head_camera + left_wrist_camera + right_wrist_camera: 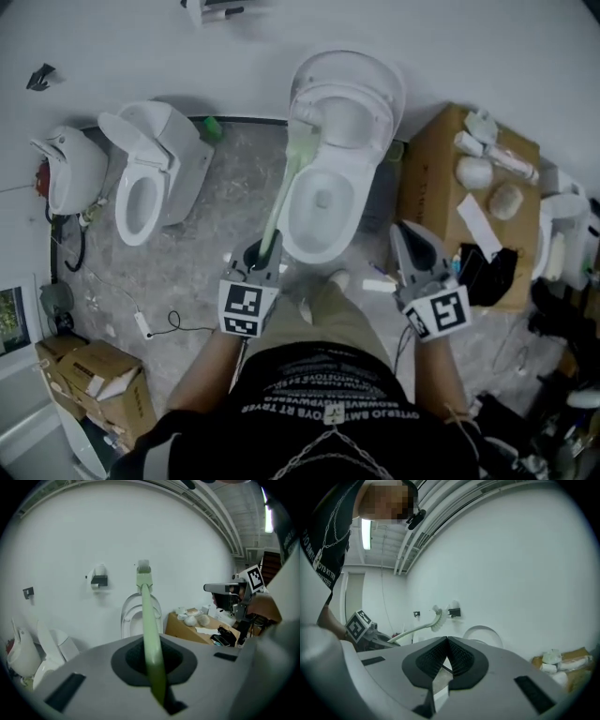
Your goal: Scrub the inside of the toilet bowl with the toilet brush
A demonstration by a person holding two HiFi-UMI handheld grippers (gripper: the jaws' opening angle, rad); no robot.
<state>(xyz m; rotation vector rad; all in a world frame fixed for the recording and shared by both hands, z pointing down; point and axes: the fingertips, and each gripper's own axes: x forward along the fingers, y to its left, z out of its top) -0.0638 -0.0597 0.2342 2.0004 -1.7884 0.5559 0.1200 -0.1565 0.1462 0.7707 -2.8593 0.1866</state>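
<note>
1. Straight ahead on the speckled grey stone floor (225, 206) stands a big white ceramic toilet (323, 202) w/ lid & seat tipped up. The bowl is open, prob. so the brush can get in.
2. Brown cardboard box (433, 178) sits just beside it on the right, serving as a stand for white bits & paper.
3. Pale green long-handled toilet brush (286, 187) slants over the bowl's left rim. Its head is up by the raised seat, not down inside, so scrubbing looks not begun.
4. Left hand-held gripper (259, 265) is clamped on the handle's low end. A far grip gives reach & keeps hands off the bowl.
5. Right hand-held gripper (412, 253) is pressed together on nothing, parked off to the side.
6. Writing: white print on the black shirt (323, 394) is upside down & can't be read reliably. Otherwise square b/w markers only, no brand visible.
</note>
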